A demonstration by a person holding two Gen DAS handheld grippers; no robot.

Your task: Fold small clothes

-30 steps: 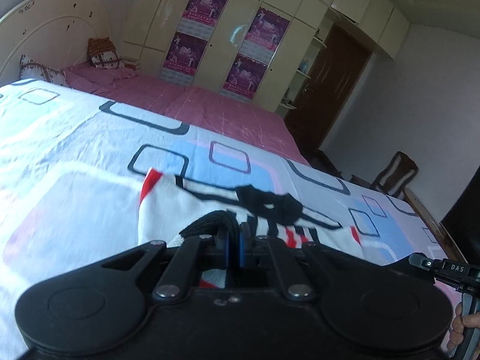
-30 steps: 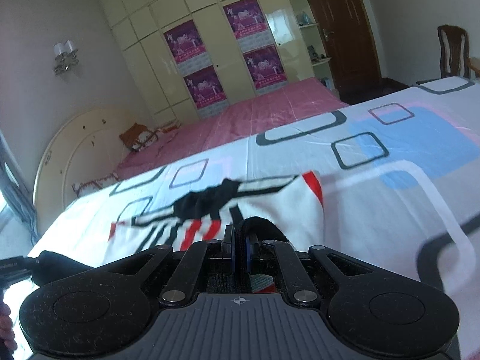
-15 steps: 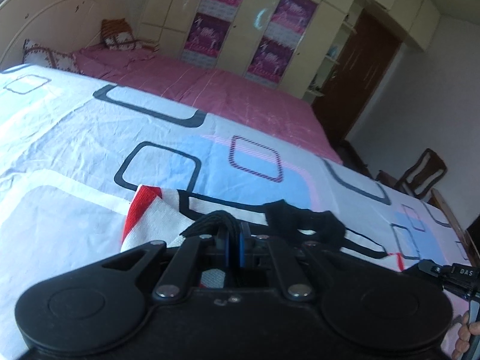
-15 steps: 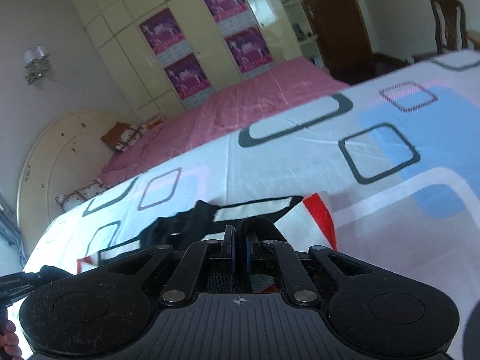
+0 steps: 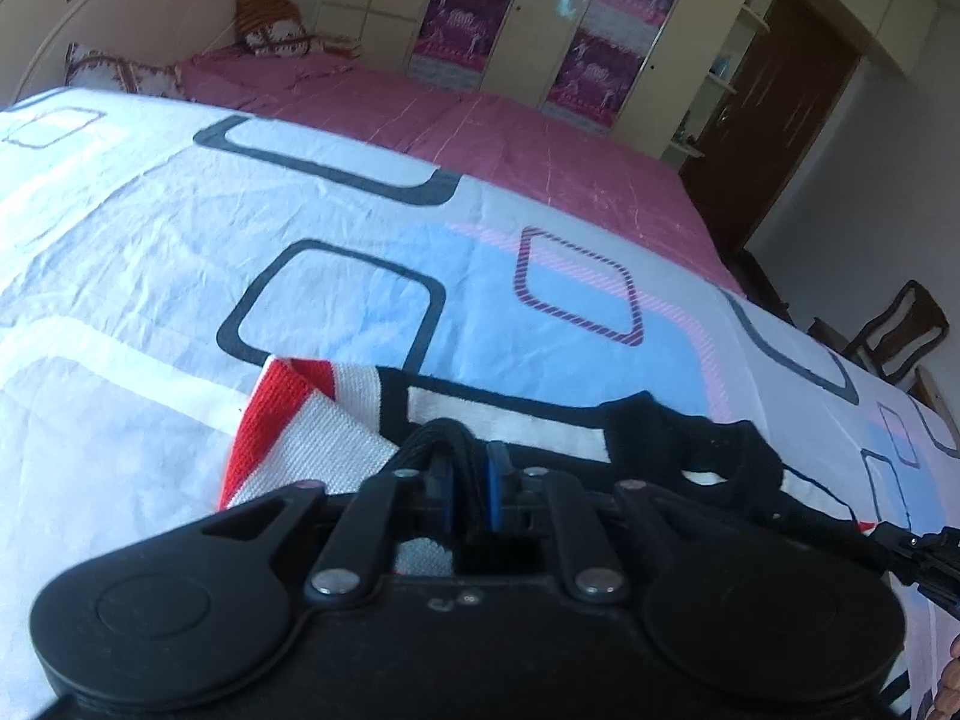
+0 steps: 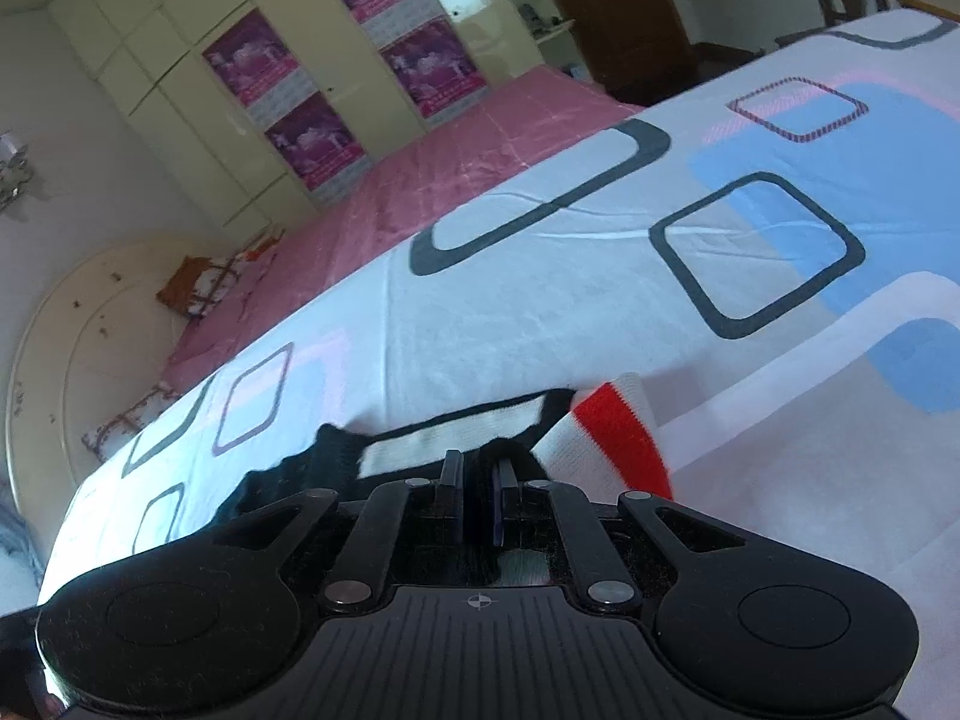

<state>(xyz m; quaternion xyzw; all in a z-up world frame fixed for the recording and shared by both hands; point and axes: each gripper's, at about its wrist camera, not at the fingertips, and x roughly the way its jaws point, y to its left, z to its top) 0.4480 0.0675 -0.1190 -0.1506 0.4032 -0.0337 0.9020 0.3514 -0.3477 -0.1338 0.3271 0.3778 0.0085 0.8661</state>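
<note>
A small white knit garment [image 5: 312, 438] with red and black stripes and a black collar [image 5: 690, 444] lies on the patterned bedsheet [image 5: 180, 228]. My left gripper [image 5: 471, 468] is low over its near left side. Its jaws are opening, the blue pads slightly apart, with the black hem still bunched between them. In the right wrist view the same garment [image 6: 606, 420] shows its red-striped corner. There my right gripper [image 6: 478, 480] is shut on the black hem. Most of the cloth under both grippers is hidden by their bodies.
The white sheet with blue patches and black squares stretches away on all sides of the garment. Beyond it is a pink bed cover [image 5: 510, 132], pillows [image 5: 120, 69] at a cream headboard, a wardrobe with purple posters [image 5: 462, 18], a dark door [image 5: 780, 108] and a wooden chair [image 5: 900, 330].
Both grippers have moved forward and down with the garment's hem, so less of the garment shows ahead of them. The left pads have parted a little.
</note>
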